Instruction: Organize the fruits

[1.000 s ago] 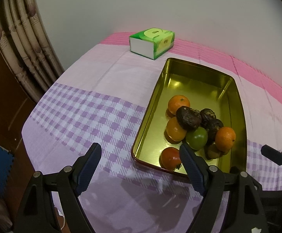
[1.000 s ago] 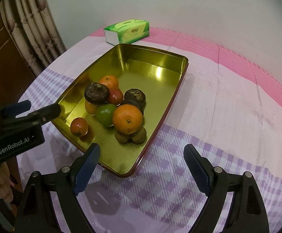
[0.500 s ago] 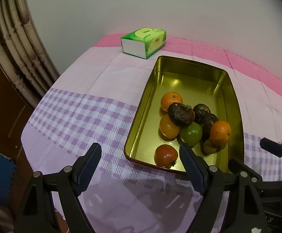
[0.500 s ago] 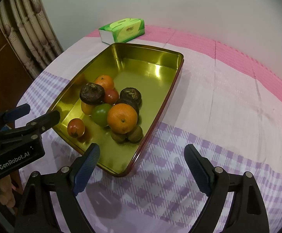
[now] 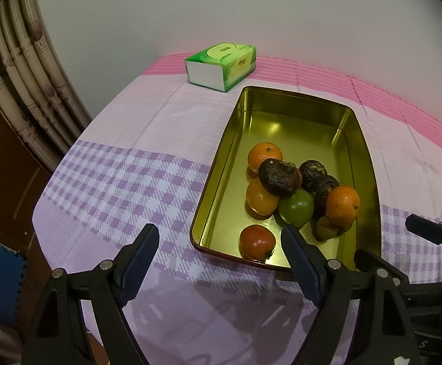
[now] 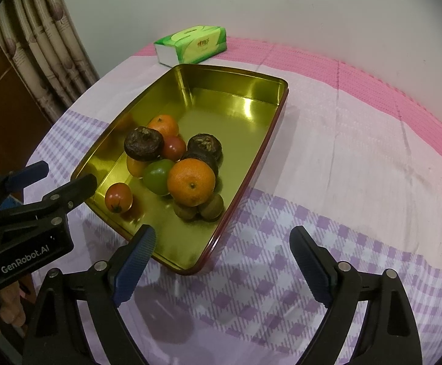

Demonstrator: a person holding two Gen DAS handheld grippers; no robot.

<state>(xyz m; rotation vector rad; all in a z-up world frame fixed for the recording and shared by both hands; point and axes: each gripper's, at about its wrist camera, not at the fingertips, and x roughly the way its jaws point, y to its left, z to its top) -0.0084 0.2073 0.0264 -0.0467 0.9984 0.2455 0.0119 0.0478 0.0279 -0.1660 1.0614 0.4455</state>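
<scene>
A gold metal tray (image 5: pixel 294 118) (image 6: pixel 236 91) on a pink and purple checked tablecloth holds a pile of fruit: oranges (image 5: pixel 342 205) (image 6: pixel 191 181), a green fruit (image 5: pixel 296 207) (image 6: pixel 157 176), dark wrinkled fruits (image 5: pixel 278 177) (image 6: pixel 143 143), small brown fruits (image 6: pixel 211 210) and a red tomato (image 5: pixel 257 242) (image 6: pixel 118 197) lying apart near the tray's near end. My left gripper (image 5: pixel 221 261) is open and empty, in front of the tray's near left corner. My right gripper (image 6: pixel 222 258) is open and empty, over the tray's near right corner.
A green tissue box (image 5: pixel 221 65) (image 6: pixel 192 44) lies behind the tray near the white wall. Curtains (image 5: pixel 23 70) and a wooden door are at the left, past the table's edge. The left gripper shows in the right wrist view (image 6: pixel 29 200).
Both grippers have drawn back a little from the tray, still open. The fruit has not moved.
</scene>
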